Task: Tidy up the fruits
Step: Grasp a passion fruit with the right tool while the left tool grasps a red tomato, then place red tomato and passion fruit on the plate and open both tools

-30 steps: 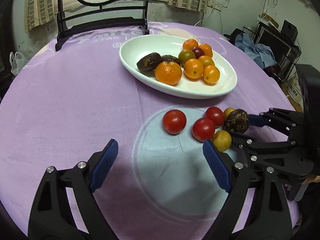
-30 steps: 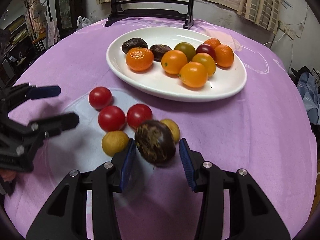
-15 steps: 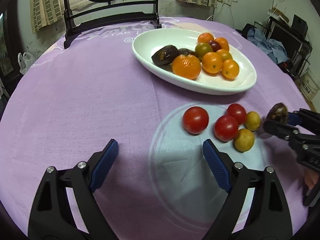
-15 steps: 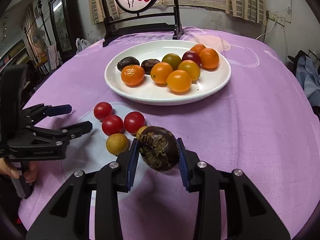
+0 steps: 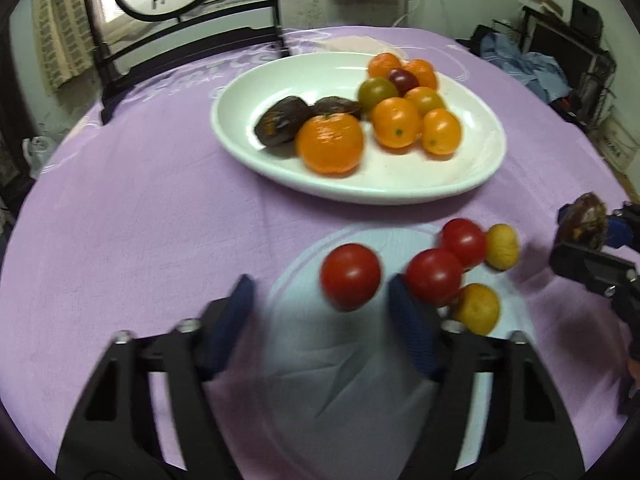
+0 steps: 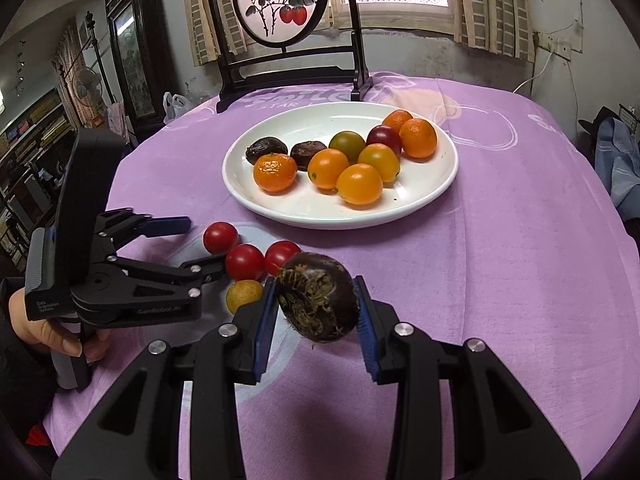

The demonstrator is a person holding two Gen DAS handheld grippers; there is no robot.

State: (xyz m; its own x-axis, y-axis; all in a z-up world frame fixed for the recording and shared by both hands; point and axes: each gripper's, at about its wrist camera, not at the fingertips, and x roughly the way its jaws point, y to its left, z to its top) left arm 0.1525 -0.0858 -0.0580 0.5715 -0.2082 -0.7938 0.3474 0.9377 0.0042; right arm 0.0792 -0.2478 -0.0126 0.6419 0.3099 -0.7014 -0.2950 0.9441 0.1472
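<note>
My left gripper (image 5: 322,300) points down at the purple cloth, its jaws closing. A red tomato (image 5: 350,276) lies just ahead, between the blue pads (image 5: 408,328), which do not touch it. Beside it lie two more red tomatoes (image 5: 434,276) and two small yellow fruits (image 5: 478,308). My right gripper (image 6: 316,300) is shut on a dark brown wrinkled fruit (image 6: 318,300), held above the cloth. The white oval plate (image 6: 340,220) behind holds oranges, small tomatoes and two dark fruits. In the right wrist view the left gripper (image 6: 200,244) flanks the leftmost tomato (image 6: 220,236).
A black-framed round picture screen (image 6: 280,12) stands at the table's far edge. A hand (image 6: 52,332) grips the left tool's handle at the near left. The purple cloth (image 6: 500,260) to the right of the plate is bare. Room clutter lies beyond the table's right edge.
The left gripper moved in on the leftmost tomato and its jaws narrowed a lot. The right gripper closed on the dark fruit and lifted it off the cloth, away from the loose fruits.
</note>
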